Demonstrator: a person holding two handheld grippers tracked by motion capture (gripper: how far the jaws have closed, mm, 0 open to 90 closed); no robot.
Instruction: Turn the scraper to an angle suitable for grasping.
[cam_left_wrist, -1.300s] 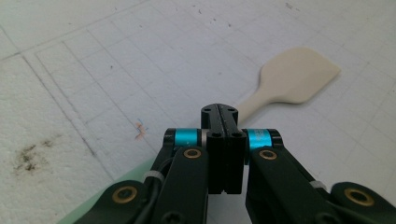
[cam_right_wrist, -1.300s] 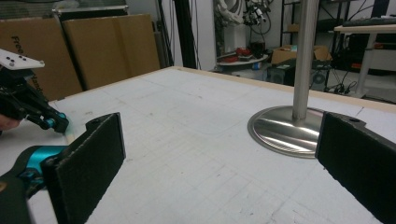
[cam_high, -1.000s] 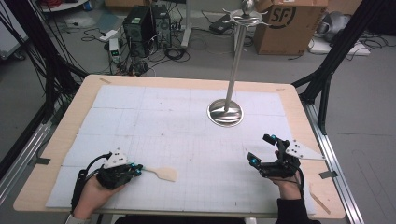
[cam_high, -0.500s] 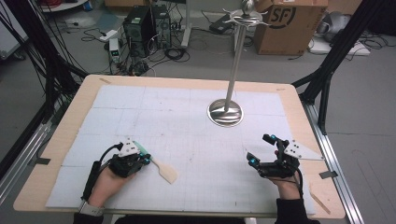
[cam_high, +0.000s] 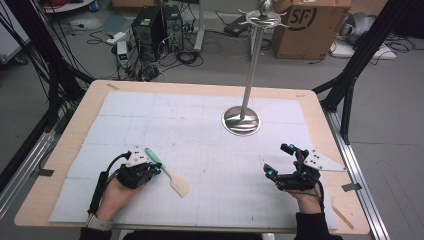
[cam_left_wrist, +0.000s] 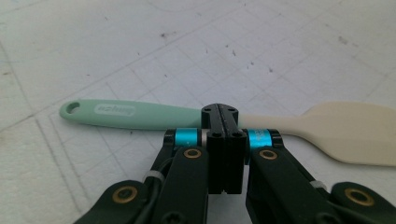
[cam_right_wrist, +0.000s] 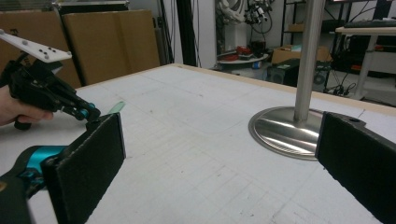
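A spatula (cam_high: 172, 177) with a mint-green handle (cam_left_wrist: 121, 112) and a cream blade (cam_left_wrist: 355, 130) lies slanted on the white mat. My left gripper (cam_left_wrist: 219, 112) is shut, and its joined tips sit over the spatula's neck, where handle meets blade. Nothing is pinched between the jaws. In the high view the left gripper (cam_high: 156, 169) is at the near left. My right gripper (cam_high: 278, 160) rests at the near right, jaws wide open and empty. In the right gripper view its pads (cam_right_wrist: 88, 163) frame the far-off left gripper (cam_right_wrist: 88, 114).
A steel stand (cam_high: 241, 120) with a round base and a tall pole rises from the mat's far middle; its base (cam_right_wrist: 285, 130) sits ahead of the right gripper. The wooden table edge (cam_high: 345, 210) borders the mat. Boxes, cables and computers are on the floor beyond.
The left hand shifted slightly forward and right. The spatula's handle swung away from me, so it went from lying crosswise to slanted, while its blade stayed in place. The right gripper kept still.
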